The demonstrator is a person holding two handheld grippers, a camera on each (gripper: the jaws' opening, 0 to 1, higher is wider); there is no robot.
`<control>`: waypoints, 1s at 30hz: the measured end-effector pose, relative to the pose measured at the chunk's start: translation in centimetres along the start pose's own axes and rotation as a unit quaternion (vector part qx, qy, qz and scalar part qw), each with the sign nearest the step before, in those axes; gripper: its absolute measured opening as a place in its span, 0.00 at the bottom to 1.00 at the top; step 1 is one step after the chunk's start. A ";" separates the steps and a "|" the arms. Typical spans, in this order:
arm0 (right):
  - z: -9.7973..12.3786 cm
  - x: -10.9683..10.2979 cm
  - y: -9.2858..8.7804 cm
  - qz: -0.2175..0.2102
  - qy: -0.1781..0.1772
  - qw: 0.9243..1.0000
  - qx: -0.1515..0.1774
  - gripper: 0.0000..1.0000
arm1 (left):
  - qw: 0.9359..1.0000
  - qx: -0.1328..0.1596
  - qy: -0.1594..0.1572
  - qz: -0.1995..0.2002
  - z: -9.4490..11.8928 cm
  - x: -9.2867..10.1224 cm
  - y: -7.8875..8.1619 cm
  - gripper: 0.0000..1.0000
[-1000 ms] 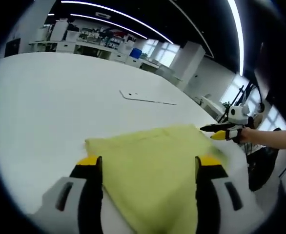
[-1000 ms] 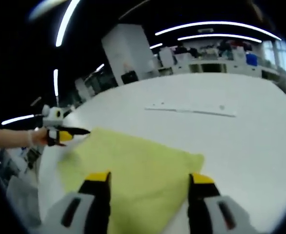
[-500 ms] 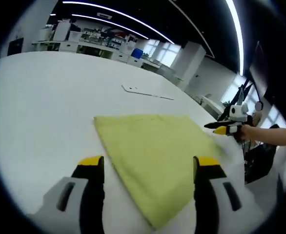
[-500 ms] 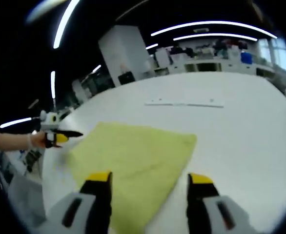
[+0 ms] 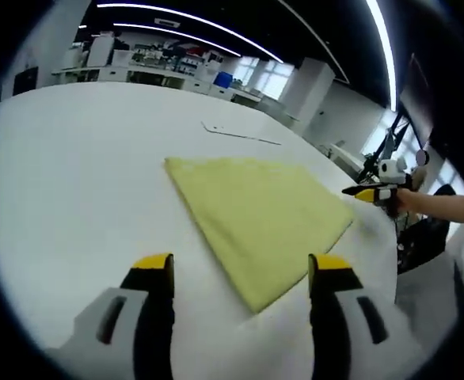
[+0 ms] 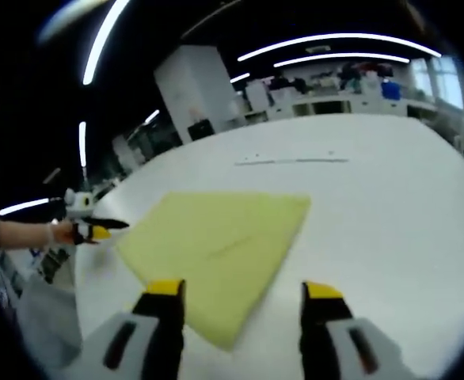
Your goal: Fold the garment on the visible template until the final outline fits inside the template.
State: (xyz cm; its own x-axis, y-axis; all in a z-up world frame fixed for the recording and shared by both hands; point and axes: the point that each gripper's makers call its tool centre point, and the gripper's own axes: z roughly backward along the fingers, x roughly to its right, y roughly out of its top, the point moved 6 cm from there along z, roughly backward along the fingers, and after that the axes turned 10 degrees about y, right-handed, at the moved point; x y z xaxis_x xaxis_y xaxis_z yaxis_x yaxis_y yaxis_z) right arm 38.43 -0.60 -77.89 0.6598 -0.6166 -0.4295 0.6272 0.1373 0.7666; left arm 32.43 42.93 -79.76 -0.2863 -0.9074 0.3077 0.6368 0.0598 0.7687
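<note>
I'm holding both grippers, left (image 5: 240,273) and right (image 6: 236,294), open and empty, clear of the garment (image 5: 256,210) so its outline shows. It's lying folded mid-frame on the table (image 5: 66,174). Left gripper view is catching the template line (image 5: 240,134) upper centre; right gripper view is showing the left gripper (image 6: 109,226) at left edge.

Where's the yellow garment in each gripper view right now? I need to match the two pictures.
Left gripper view: the yellow garment lies flat on the white table, centre, just beyond the left gripper.
Right gripper view: it lies centre-left, ahead of the right gripper.
Shared landmark: the thin template line on the table beyond the garment.
</note>
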 end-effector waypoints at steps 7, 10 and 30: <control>0.6 -0.8 -1.7 -0.007 0.003 1.000 -0.006 0.48 | 1.000 -0.012 -0.014 -0.003 1.0 0.6 -1.7 0.43; 0.7 -1.0 -2.2 -0.013 0.006 1.000 -0.006 0.45 | 1.000 -0.014 -0.020 0.004 1.0 0.6 -2.1 0.36; 0.4 -1.9 -4.1 -0.031 0.029 0.999 -0.024 0.00 | 0.999 -0.017 -0.027 0.028 1.3 1.2 -2.8 0.08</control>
State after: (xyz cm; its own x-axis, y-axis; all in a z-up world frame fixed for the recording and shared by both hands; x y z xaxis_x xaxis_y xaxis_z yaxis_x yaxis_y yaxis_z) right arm 34.43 -0.26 -80.02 0.6405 -0.5797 -0.5037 0.6859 0.1369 0.7147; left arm 29.36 42.18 -80.82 -0.2875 -0.8795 0.3793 0.6759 0.0943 0.7309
